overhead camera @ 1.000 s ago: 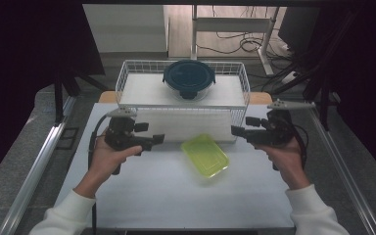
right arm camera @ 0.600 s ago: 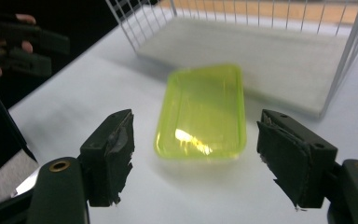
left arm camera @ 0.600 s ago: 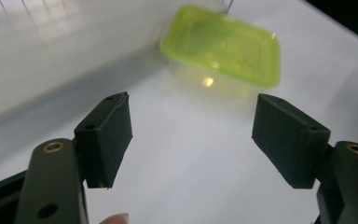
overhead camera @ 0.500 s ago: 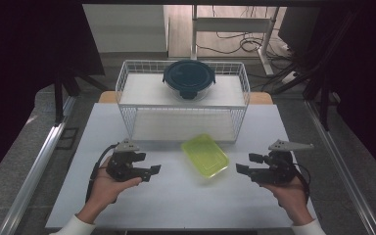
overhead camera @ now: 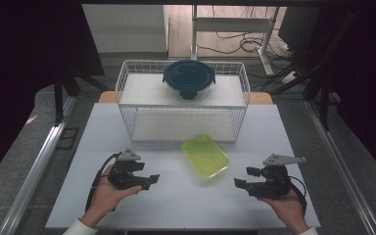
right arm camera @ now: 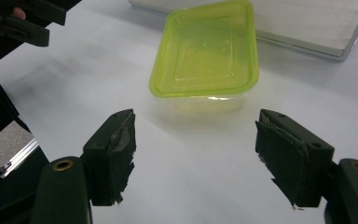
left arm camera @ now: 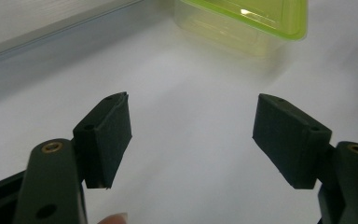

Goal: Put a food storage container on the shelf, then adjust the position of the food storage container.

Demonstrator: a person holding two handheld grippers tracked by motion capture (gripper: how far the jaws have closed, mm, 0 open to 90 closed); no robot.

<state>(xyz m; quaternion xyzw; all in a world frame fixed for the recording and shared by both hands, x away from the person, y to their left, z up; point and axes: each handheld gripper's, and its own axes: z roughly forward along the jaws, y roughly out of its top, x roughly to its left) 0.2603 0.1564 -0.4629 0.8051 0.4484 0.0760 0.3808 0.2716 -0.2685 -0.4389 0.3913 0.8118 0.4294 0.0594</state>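
Both grippers have drawn back toward the person since a second ago. The left gripper (overhead camera: 152, 178) and right gripper (overhead camera: 239, 183) rest low on the surface (overhead camera: 176, 205), jaws wide apart, holding nothing. One green box (overhead camera: 205, 155) lies between them, long axis diagonal, near one wire basket (overhead camera: 127, 88) carrying one dark bowl (overhead camera: 189, 78).

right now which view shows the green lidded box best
The right gripper view: the green lidded box lies whole, lid and clear base visible. The high view shows it small; the left gripper view catches just one corner.
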